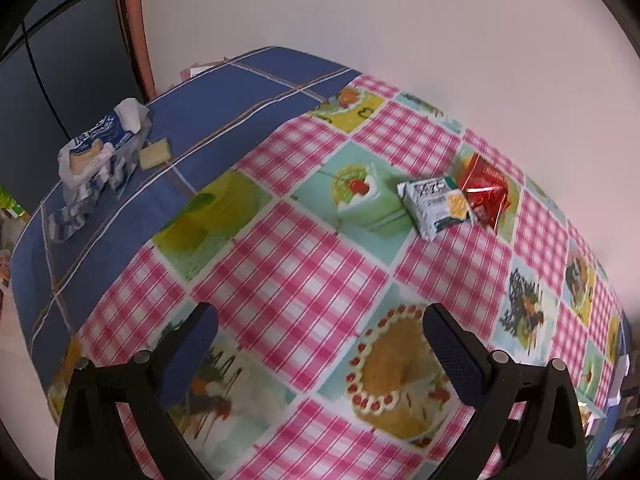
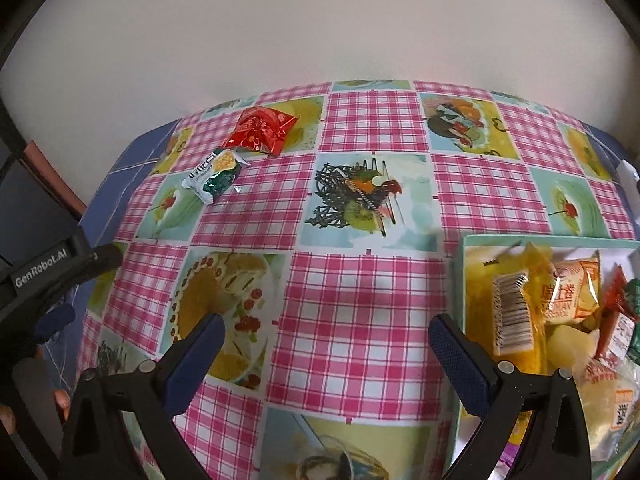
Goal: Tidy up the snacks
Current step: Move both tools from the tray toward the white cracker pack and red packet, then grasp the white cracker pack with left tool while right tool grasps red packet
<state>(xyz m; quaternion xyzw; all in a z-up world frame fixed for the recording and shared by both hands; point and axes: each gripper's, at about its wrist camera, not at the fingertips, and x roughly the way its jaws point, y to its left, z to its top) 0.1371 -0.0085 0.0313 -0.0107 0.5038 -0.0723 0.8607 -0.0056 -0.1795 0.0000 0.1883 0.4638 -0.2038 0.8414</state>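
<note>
A white and green cracker packet [image 1: 438, 206] [image 2: 216, 176] lies on the pink checked tablecloth, touching a red foil snack bag [image 1: 486, 190] [image 2: 260, 130] behind it. My left gripper [image 1: 320, 324] hovers open over the cloth, well short of both packets, with nothing between its fingers. In the right wrist view my right gripper [image 2: 326, 330] is also open and empty. A pale green box [image 2: 464, 256] at the right holds several snack packets, among them an orange one [image 2: 574, 294] and a yellow one with a barcode [image 2: 512, 316]. My left gripper's body [image 2: 52, 268] shows at the left edge.
On the blue cloth at the far left stand a torn blue and white wrapper [image 1: 100, 152] and a pale yellow block [image 1: 155, 153]. A white wall [image 1: 400, 20] runs right behind the table. The table's far-left edge drops off beside a dark panel [image 1: 72, 60].
</note>
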